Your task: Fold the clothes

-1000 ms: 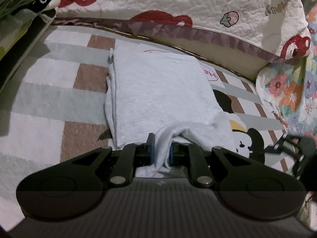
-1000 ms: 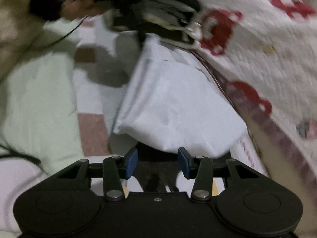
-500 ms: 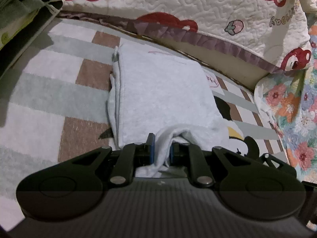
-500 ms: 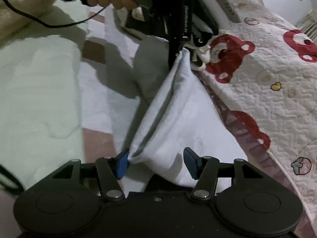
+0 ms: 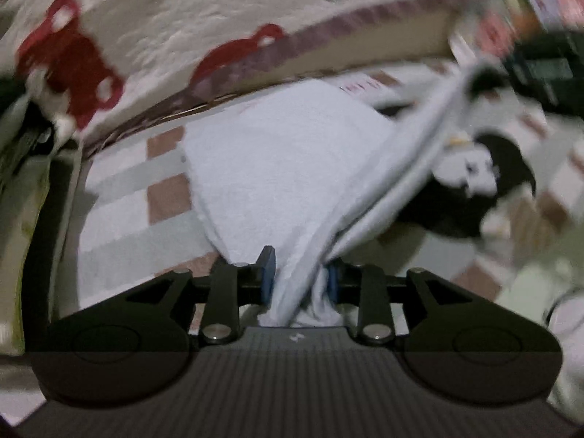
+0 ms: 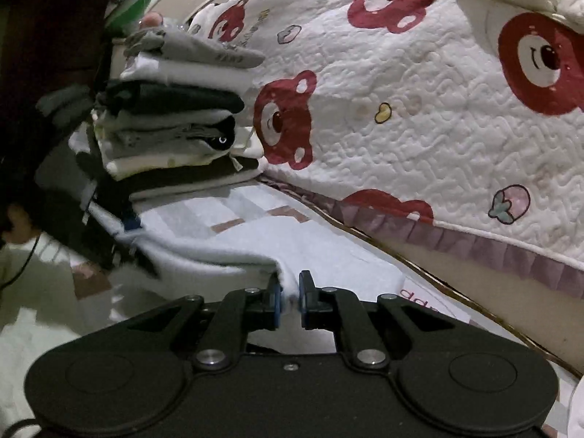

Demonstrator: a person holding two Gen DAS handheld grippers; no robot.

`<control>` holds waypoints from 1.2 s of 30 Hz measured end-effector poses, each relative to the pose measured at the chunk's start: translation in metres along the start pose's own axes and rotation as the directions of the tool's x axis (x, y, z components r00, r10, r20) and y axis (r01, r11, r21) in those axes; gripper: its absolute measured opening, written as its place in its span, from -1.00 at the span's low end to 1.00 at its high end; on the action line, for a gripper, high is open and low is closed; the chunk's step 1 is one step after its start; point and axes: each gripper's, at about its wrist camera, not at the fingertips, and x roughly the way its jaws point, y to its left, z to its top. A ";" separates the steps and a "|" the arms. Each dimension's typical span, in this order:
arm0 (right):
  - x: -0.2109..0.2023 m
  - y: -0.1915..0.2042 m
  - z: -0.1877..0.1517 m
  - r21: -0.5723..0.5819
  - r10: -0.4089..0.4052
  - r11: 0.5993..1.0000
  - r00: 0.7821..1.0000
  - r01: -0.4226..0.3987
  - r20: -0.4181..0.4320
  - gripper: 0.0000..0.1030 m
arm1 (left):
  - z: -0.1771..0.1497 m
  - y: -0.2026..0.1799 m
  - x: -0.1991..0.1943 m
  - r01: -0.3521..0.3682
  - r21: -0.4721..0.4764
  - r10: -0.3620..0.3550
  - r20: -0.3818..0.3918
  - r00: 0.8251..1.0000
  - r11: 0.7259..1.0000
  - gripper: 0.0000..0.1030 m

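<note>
In the left wrist view, blurred by motion, a dark pile edge [image 5: 22, 168] sits at 9 o'clock, and the checked mat [image 5: 120, 226] spreads beside it. The pale grey garment [image 5: 292, 168] lies on the mat at centre, one corner gathered down to 6 o'clock, where the left gripper [image 5: 297, 281] is clamped on a thick bunch of its cloth between blue pads [image 5: 267, 273]. A taut fold runs from there up toward 2 o'clock, to the dark body of the right gripper [image 5: 544, 69]. A black-and-white cartoon print [image 5: 474, 182] shows on the mat at 3 o'clock, and the bear quilt [image 5: 175, 36] fills 12 o'clock. In the right wrist view, a hand [image 6: 14, 226] shows at 9 o'clock behind the left gripper [image 6: 109, 233], which grips the garment [image 6: 226, 252] at its far corner. A stack of folded clothes [image 6: 175, 116] rises at 10 o'clock. The garment's edge stretches across to 6 o'clock, where the right gripper [image 6: 290, 294] pinches a thin fold of it, its pads [image 6: 276, 301] nearly together. The rest of the garment lies on the mat [image 6: 233, 215] below the stack. The quilt [image 6: 419, 116] covers 1 to 3 o'clock.
</note>
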 end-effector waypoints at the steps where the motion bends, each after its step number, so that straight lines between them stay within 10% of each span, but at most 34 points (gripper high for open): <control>1: 0.001 0.001 -0.001 -0.004 0.003 1.000 1.000 -0.003 0.002 -0.81 | 0.000 -0.005 0.004 -0.028 0.039 0.028 -0.014 0.999 0.999 -0.40; 3: -0.002 0.002 -0.001 0.013 0.034 0.999 0.999 -0.034 0.004 -0.81 | 0.000 -0.011 0.008 -0.082 0.091 0.084 -0.015 0.996 0.992 -0.82; 10: -0.075 0.019 0.004 0.122 0.166 0.977 0.981 -0.178 0.097 -0.80 | 0.007 -0.046 -0.088 -0.217 0.191 0.203 0.090 0.975 0.957 -0.83; 20: -0.124 0.027 -0.036 0.346 0.334 0.877 0.941 -0.334 0.059 -0.80 | -0.033 -0.083 -0.134 -0.112 0.269 0.122 -0.019 0.992 0.956 -0.81; 36: -0.029 -0.060 -0.045 0.536 0.274 0.804 0.960 -0.257 0.050 -0.80 | 0.038 -0.020 -0.061 0.125 0.392 -0.055 -0.183 0.981 0.912 -0.69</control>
